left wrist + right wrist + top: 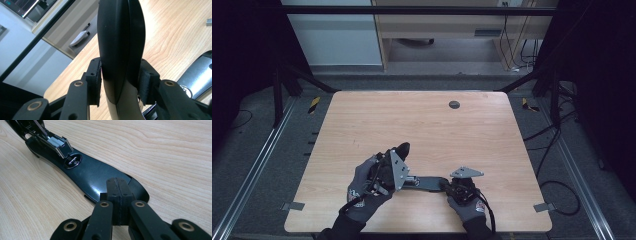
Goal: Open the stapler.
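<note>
A black stapler lies swung open on the wooden table (427, 125). Its base (429, 182) rests flat near the front edge. My left gripper (400, 153) is shut on the raised top arm (403, 148), and in the left gripper view the pads (96, 80) press both sides of that black arm (121, 37). My right gripper (446, 184) is shut, pads together, its tips resting on the near end of the base (92, 175). Farther along the base are the metal anvil (73, 161) and the silver magazine (56, 142).
A round dark grommet (454, 104) sits in the table's far half. Beyond the table stand a wooden cabinet (437, 25) and hanging cables (517, 50). Metal rails (257, 165) run along both sides on the floor.
</note>
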